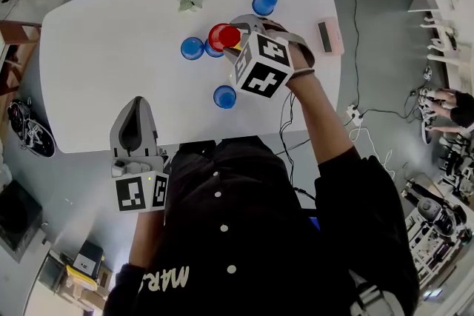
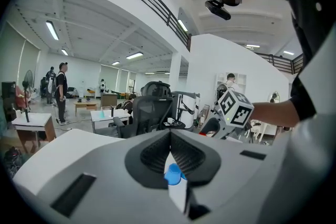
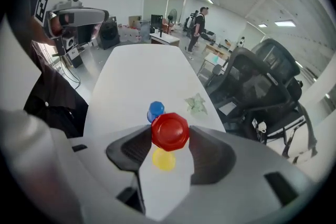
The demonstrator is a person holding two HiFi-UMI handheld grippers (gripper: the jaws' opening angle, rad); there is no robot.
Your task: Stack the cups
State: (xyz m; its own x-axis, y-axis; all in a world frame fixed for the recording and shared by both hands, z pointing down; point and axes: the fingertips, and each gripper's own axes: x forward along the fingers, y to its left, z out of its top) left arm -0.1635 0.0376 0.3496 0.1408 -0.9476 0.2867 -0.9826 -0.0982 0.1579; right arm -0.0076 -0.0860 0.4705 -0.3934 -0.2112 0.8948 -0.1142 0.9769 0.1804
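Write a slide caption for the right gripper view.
Right gripper holds a red cup over a yellow cup on the white table, blue cup beyond.

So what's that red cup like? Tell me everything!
The red cup looks like shiny plastic, with a flat eight-sided end turned toward the gripper's camera. The right gripper pinches it by its sides and holds it over the white table. A yellow cup shows just beneath it.

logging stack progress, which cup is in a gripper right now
The red cup, gripped between the right gripper's jaws. The blue cups and the yellow cup stand on the white table, with no gripper on them.
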